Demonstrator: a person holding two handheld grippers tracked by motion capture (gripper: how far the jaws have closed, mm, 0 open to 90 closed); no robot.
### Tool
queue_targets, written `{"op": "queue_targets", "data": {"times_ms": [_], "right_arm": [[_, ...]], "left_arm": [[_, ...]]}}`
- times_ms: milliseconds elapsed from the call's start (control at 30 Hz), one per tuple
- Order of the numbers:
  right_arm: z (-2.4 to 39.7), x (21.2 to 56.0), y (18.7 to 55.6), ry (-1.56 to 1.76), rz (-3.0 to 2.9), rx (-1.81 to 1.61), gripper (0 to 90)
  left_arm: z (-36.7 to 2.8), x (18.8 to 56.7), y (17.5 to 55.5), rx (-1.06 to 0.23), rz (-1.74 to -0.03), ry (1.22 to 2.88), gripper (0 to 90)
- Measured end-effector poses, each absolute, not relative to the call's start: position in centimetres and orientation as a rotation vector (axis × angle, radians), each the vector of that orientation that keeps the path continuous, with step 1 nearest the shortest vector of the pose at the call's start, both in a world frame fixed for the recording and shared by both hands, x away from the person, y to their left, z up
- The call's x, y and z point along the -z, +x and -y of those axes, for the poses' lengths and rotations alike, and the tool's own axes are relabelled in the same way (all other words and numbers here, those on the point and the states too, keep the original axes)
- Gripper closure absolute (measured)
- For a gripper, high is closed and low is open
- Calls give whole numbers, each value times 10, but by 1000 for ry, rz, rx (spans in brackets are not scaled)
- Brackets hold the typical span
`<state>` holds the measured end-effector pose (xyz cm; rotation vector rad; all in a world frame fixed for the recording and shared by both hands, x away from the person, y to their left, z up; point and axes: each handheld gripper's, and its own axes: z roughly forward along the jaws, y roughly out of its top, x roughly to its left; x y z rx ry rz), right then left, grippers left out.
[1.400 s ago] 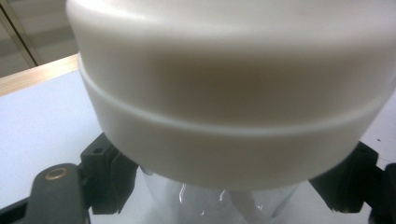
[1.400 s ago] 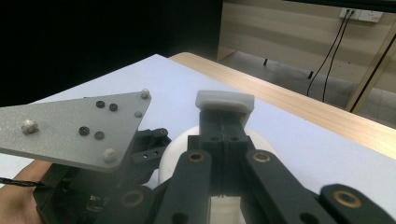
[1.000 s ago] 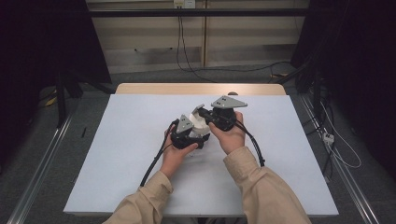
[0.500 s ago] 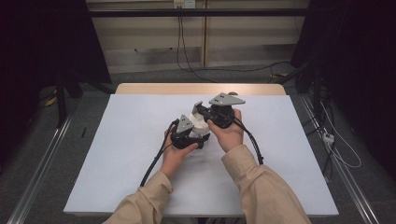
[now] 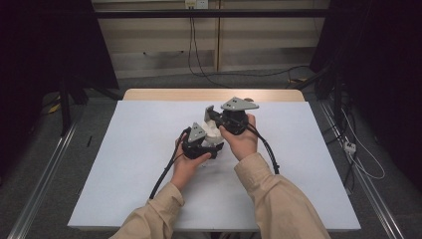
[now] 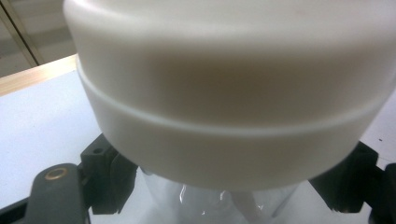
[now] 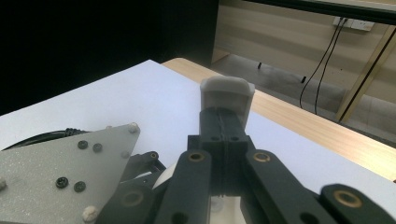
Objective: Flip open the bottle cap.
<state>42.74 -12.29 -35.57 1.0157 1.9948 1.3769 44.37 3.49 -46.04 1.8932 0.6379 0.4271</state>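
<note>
Little is changed from a second ago: both hands are kept near the middle of the table (image 5: 139,149), the right one shifted only slightly. The left hand-held gripper (image 5: 213,147) is seen clamped on a clear bottle (image 6: 219,205) below its wide white cap (image 6: 229,93); the bottle is held just above the table's middle. The right hand-held gripper (image 5: 211,112), just beside and above it, has its jaws pressed together on nothing. The table is covered in white, with a wooden far edge (image 5: 214,94). Beyond lie a grey floor (image 5: 164,79), cables and a pale wall.
</note>
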Motion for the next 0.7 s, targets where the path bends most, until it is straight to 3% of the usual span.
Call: {"op": "queue_targets", "data": {"times_ms": [700], "right_arm": [[120,355,435,1018,-1990,-1385,900]], "left_arm": [[-35,460,444,-426,-641,1892,187]]}}
